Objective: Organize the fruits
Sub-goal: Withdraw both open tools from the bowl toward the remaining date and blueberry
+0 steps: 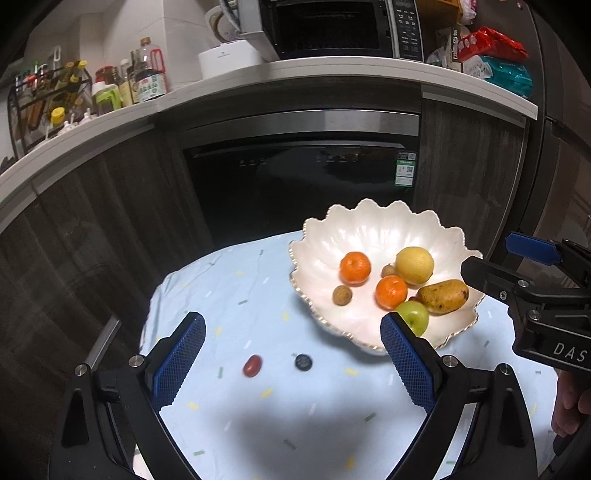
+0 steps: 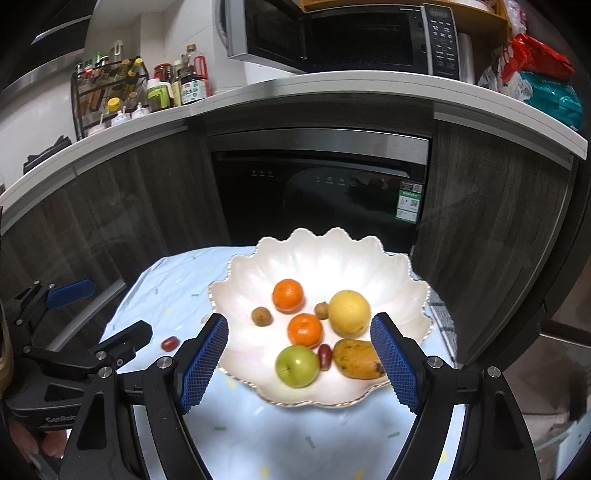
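Observation:
A white scalloped bowl (image 1: pixel 369 229) (image 2: pixel 258 266) on a light blue cloth holds two oranges (image 2: pixel 288 294), a yellow lemon (image 2: pixel 349 312), a green apple (image 2: pixel 296 365), a mango (image 2: pixel 356 360), a red date (image 2: pixel 325 356) and two small brown fruits (image 2: pixel 262 316). On the cloth lie a red date (image 1: pixel 252 365) (image 2: pixel 169 343) and a dark round blueberry (image 1: pixel 303 362). My left gripper (image 1: pixel 291 354) is open above these two. My right gripper (image 2: pixel 299 354) is open and empty over the bowl's near side; it also shows in the left wrist view (image 1: pixel 517 266).
The small table with the blue cloth (image 1: pixel 229 295) stands in front of a dark dishwasher (image 1: pixel 303 177). A counter above carries a bottle rack (image 1: pixel 48 96), a microwave (image 1: pixel 332 29) and snack bags (image 1: pixel 491 55). A striped towel (image 2: pixel 443 317) lies right of the bowl.

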### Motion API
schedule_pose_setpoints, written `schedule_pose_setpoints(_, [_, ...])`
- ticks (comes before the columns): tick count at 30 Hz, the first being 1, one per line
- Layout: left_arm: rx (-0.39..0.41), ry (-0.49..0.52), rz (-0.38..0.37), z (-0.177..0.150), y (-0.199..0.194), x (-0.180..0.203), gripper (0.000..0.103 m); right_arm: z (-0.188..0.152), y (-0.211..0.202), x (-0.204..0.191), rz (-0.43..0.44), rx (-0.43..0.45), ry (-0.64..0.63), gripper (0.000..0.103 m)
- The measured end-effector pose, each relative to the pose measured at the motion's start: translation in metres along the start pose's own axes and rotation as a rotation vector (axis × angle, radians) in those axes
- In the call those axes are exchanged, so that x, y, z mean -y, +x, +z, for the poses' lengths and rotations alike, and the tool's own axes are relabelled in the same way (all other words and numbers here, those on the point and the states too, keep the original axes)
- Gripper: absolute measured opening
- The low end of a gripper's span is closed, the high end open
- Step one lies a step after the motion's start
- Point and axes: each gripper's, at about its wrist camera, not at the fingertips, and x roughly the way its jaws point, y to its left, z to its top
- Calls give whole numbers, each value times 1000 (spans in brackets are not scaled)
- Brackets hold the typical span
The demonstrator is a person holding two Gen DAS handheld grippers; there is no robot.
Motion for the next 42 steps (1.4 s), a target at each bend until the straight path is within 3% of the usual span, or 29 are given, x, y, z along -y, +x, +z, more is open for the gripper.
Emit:
schedule_pose_setpoints(13, [1, -12, 35, -25, -22, -29, 97, -13, -8, -38, 25, 2, -39, 80])
schedule_pose_setpoints(22, [1, 21, 13, -42, -23, -43, 97, -23, -6, -61, 11, 7, -52, 80])
schedule_pose_setpoints(42, [-27, 94, -43, -74, 22, -80, 91, -53, 39, -112, 23, -58, -136, 80])
